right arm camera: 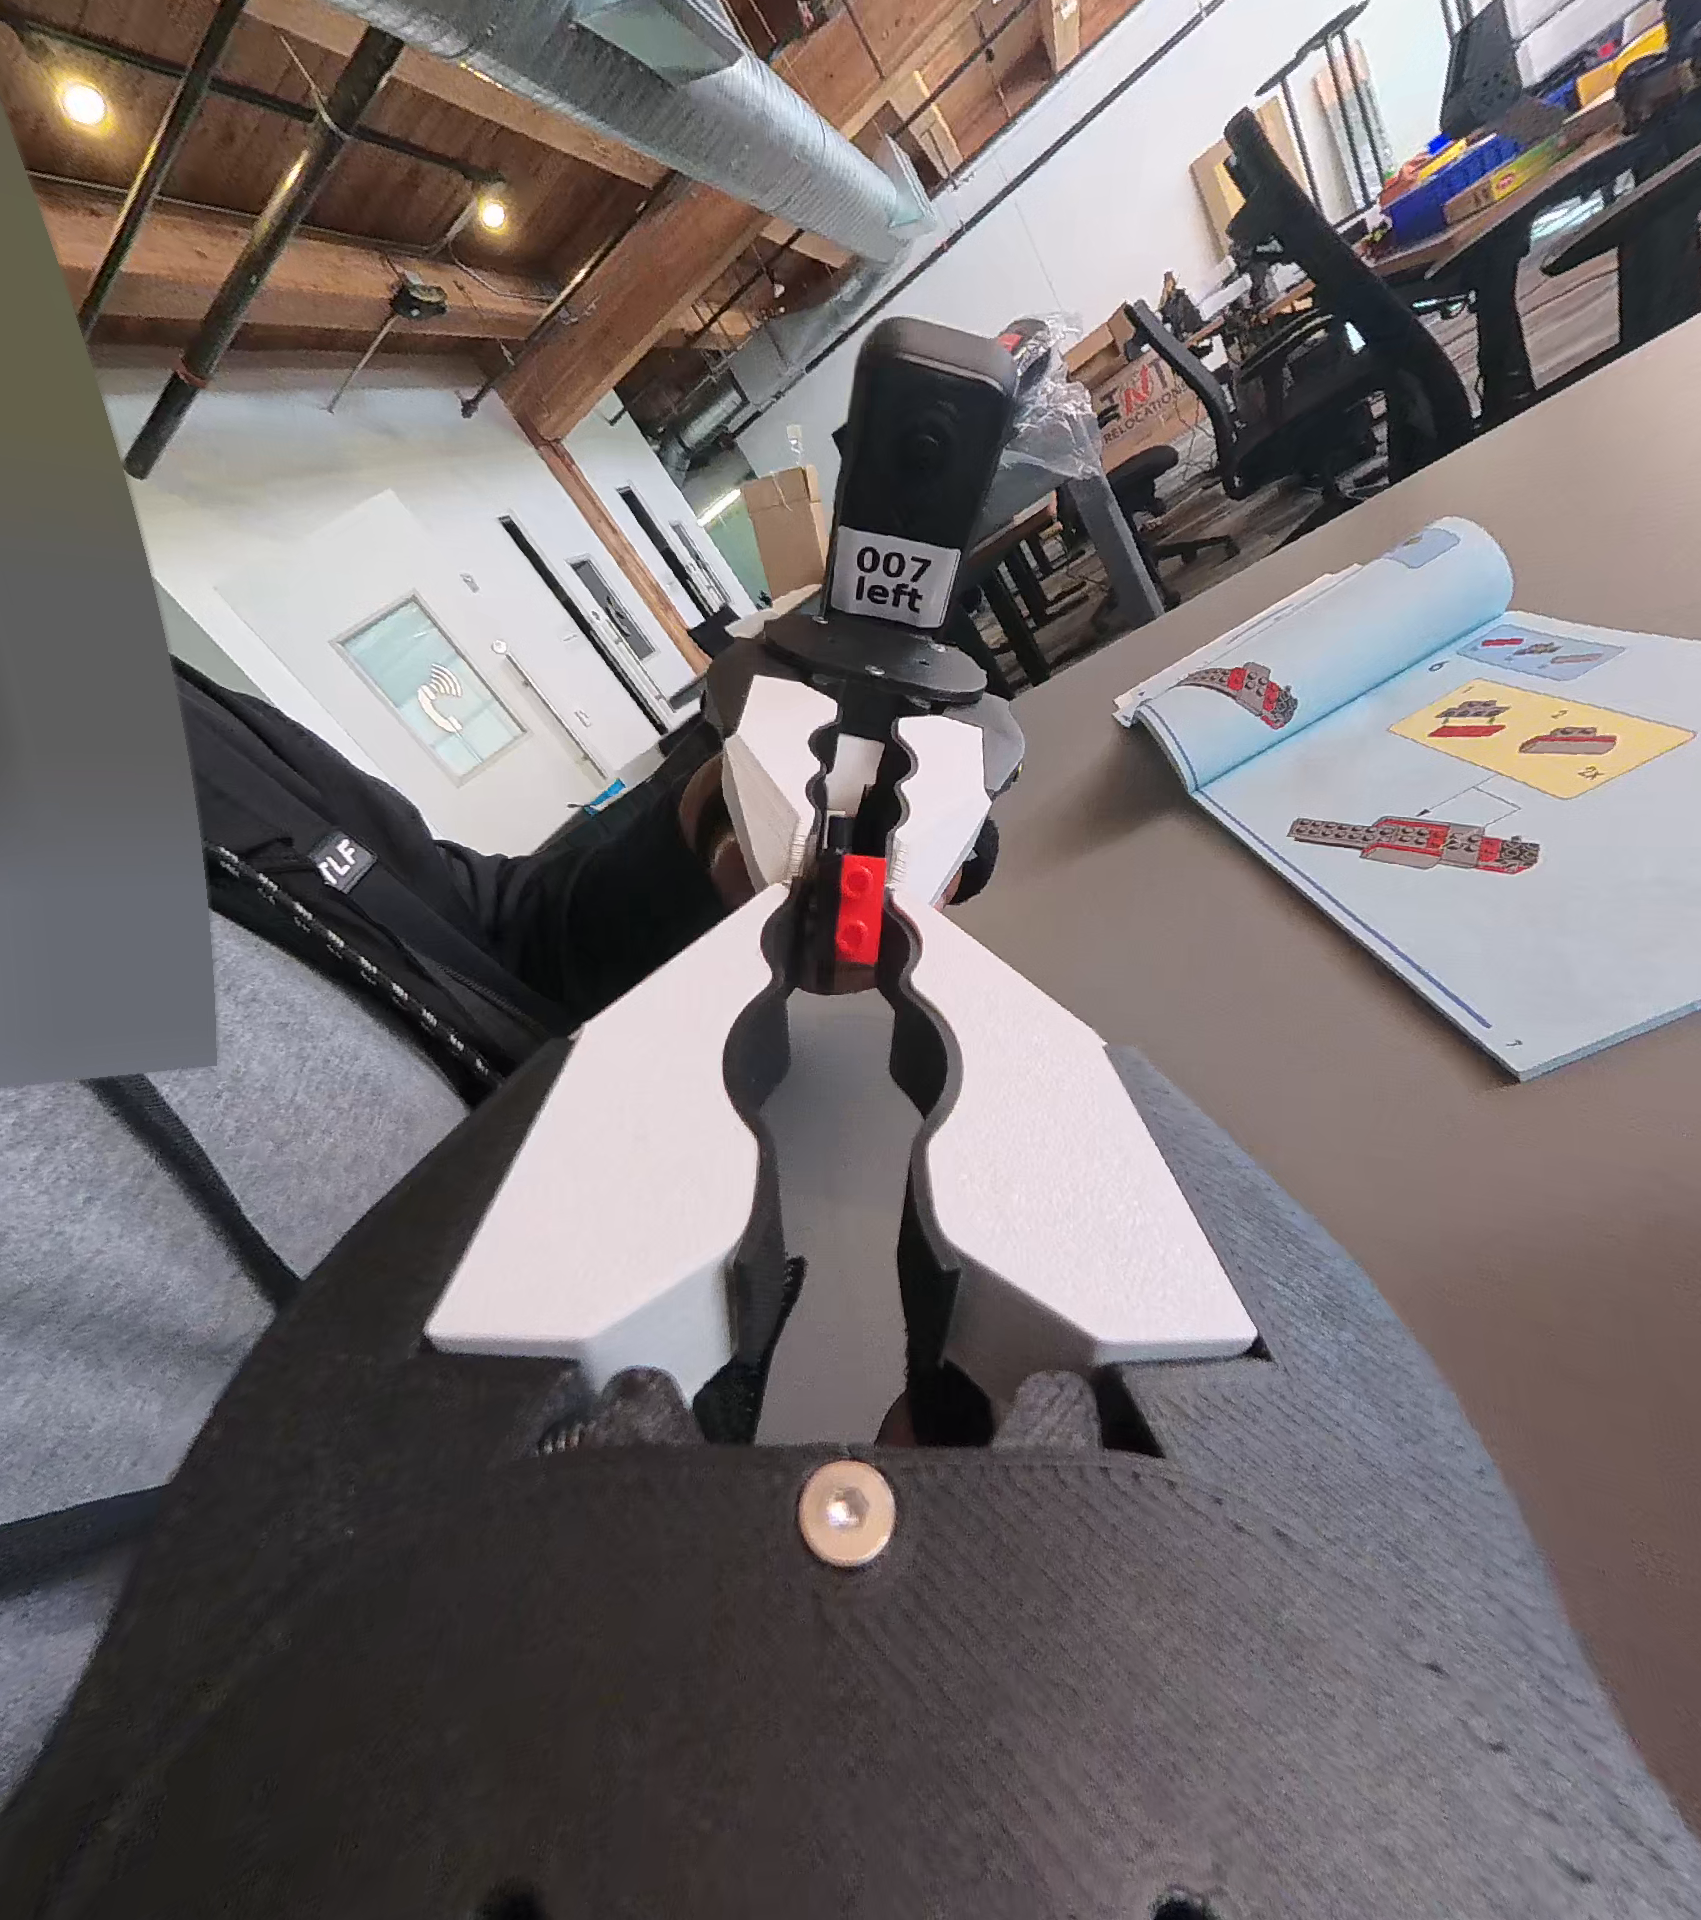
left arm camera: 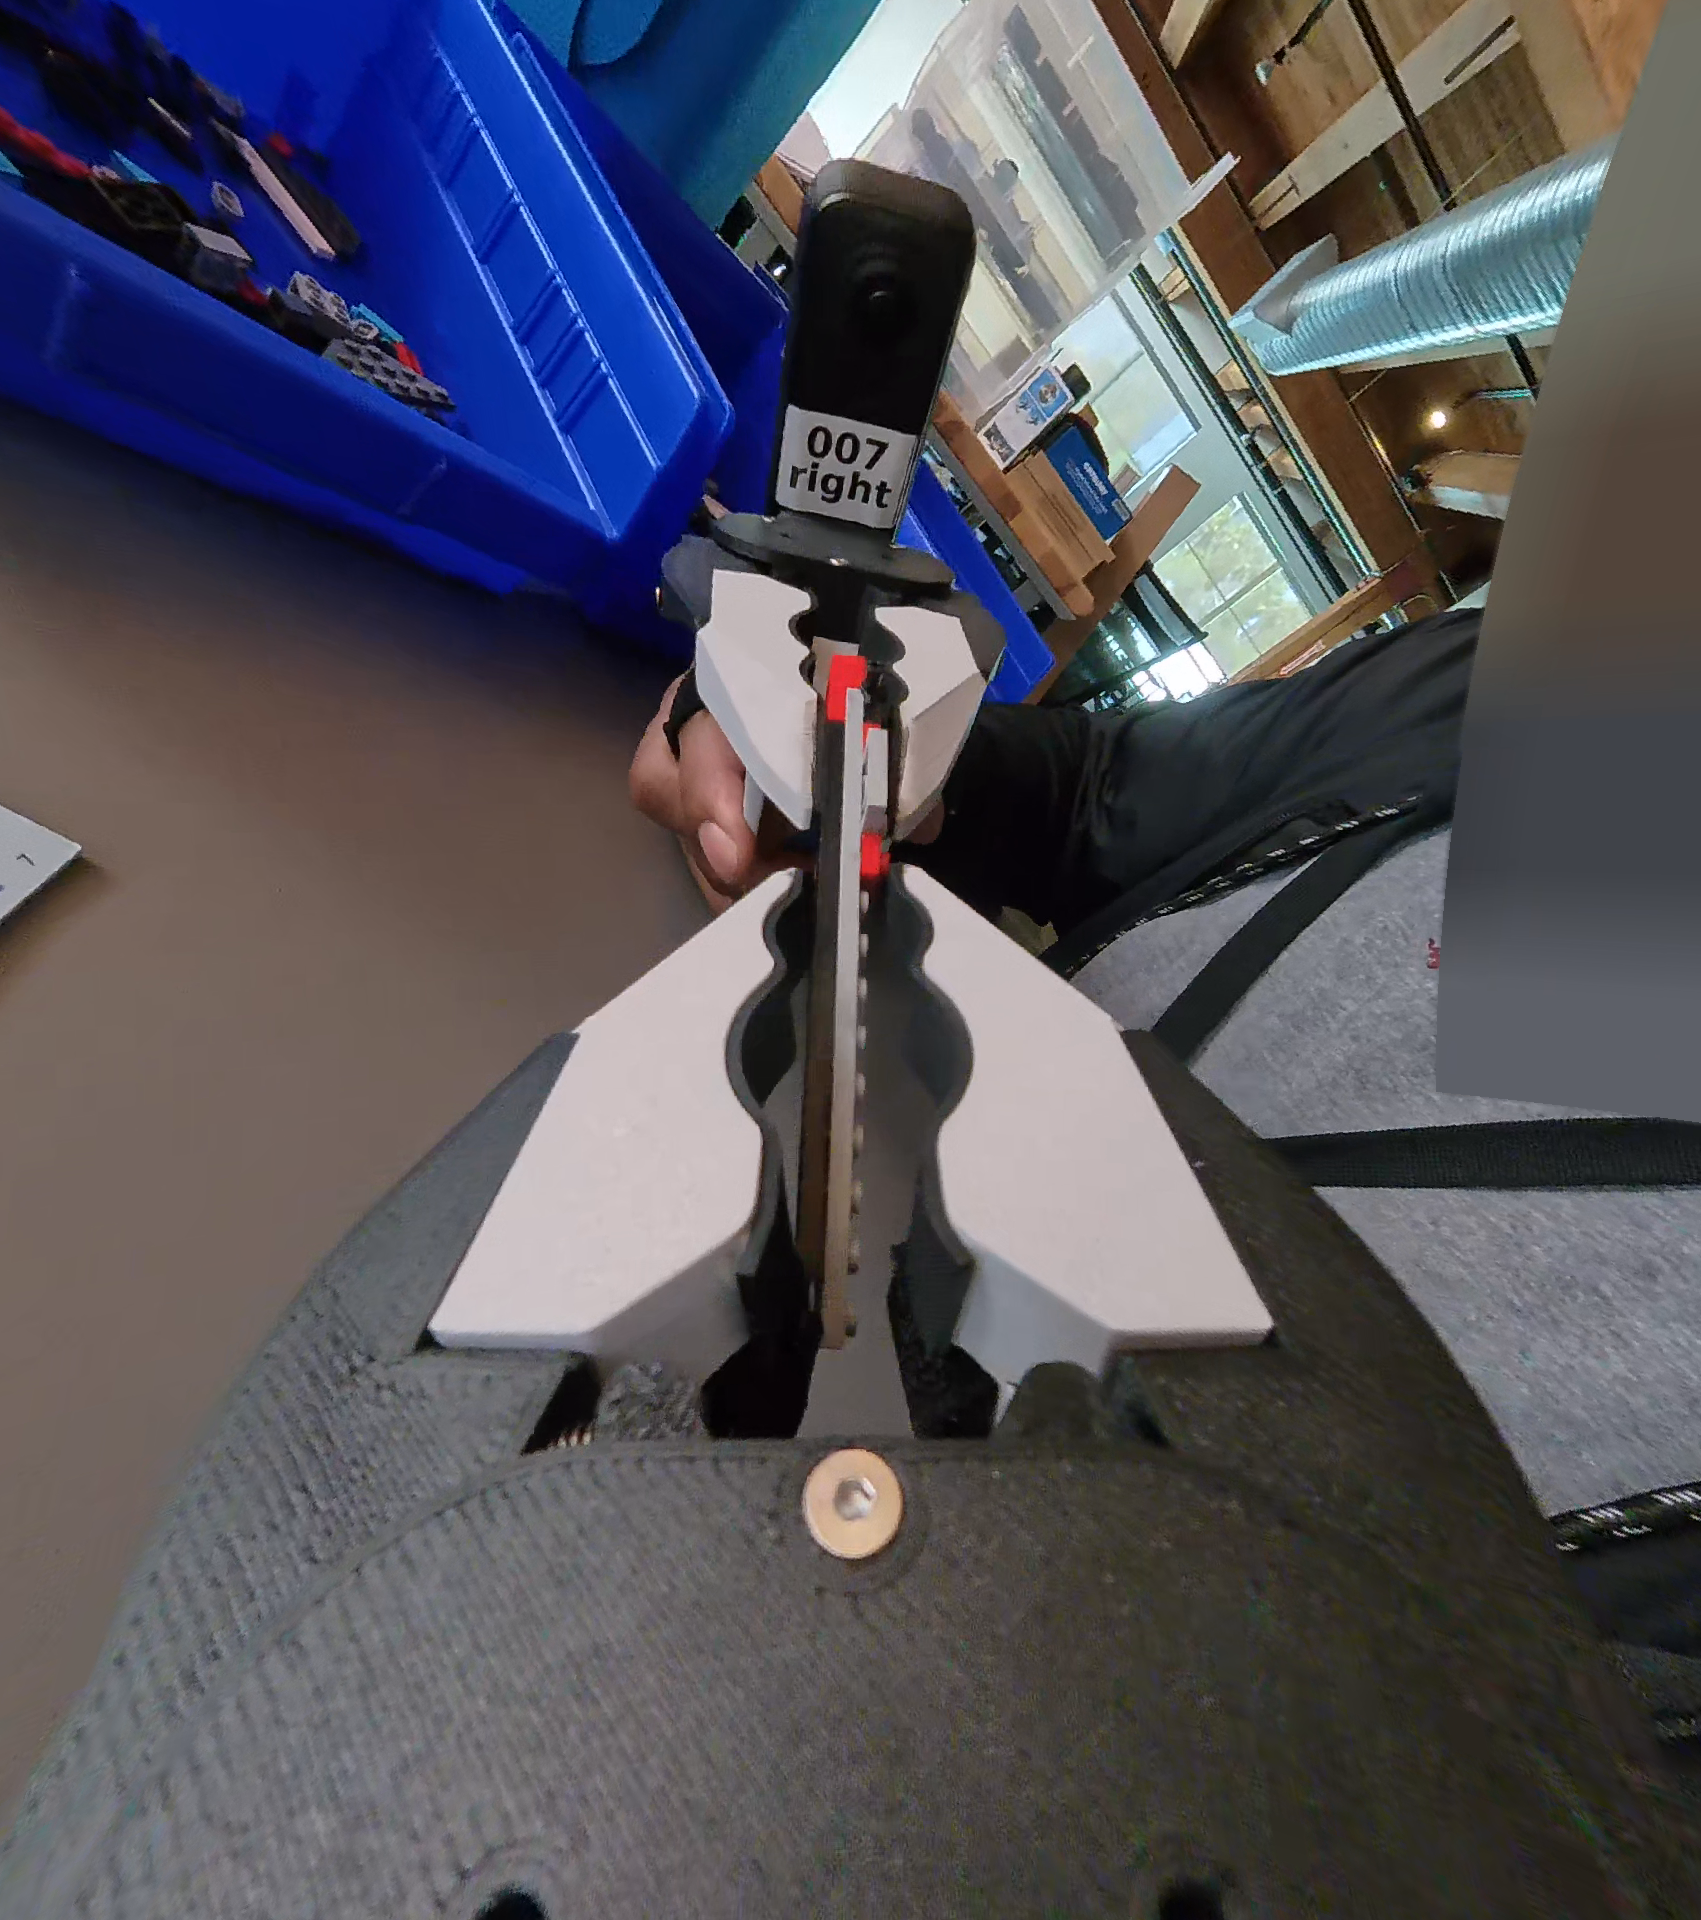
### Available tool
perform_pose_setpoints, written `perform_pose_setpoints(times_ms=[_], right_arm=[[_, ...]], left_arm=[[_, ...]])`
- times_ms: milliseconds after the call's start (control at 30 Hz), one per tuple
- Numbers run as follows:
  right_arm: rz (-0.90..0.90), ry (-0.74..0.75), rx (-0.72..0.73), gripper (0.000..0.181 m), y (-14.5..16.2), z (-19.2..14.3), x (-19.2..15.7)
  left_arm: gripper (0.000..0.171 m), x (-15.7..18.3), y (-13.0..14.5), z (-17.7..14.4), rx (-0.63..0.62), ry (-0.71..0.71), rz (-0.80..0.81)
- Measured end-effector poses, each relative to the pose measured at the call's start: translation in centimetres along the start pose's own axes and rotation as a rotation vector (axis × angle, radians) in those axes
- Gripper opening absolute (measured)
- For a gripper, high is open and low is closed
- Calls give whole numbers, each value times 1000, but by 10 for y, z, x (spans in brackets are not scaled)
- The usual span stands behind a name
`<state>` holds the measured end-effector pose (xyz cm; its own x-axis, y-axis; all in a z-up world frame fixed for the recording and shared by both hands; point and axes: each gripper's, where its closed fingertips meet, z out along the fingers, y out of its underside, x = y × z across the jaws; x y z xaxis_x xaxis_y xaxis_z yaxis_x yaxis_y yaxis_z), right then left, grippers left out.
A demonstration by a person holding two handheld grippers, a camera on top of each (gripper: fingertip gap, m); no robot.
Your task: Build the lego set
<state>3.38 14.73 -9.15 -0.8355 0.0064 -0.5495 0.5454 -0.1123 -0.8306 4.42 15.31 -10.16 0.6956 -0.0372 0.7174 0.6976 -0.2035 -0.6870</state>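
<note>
The two grippers face each other tip to tip above a dark brown table (left arm camera: 254, 935), and a partly built lego assembly (left arm camera: 838, 1039) is held between them. In the left wrist view, the left gripper (left arm camera: 841, 904) has its white fingers pressed together on the long, thin assembly, which runs edge-on down the channel between them: a grey plate with a row of studs along one side and a dark layer against it, with small red pieces near the far end. The right gripper (left arm camera: 851, 727) meets it from the opposite side, its white fingers pinching the far end of the same assembly, and a hand (left arm camera: 695, 800) in a black fingerless glove grips it from behind. In the right wrist view, the right gripper (right arm camera: 841, 914) pinches a red two-stud piece (right arm camera: 858, 912) at its fingertips, and this piece sits on the near end of the assembly; the left gripper (right arm camera: 851, 800) closes on the build just beyond it. A blue bin (left arm camera: 534, 416) stands on the table beyond the grippers and holds loose black, grey, red and white lego pieces (left arm camera: 202, 229). An open instruction booklet (right arm camera: 1511, 821) with pictured building steps lies flat on the table, well apart from the grippers.
</note>
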Motion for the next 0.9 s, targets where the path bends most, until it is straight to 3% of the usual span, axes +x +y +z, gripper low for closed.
perform_pose_setpoints(times_ms=[667, 900], right_arm=[[69, 1, -24, 14, 5, 0, 6], [-3, 14, -32, 14, 4, -2, 7]], left_arm=[[10, -6, 4, 2, 21, 41, -126], [15, -5, -2, 0, 64, 54, -105]])
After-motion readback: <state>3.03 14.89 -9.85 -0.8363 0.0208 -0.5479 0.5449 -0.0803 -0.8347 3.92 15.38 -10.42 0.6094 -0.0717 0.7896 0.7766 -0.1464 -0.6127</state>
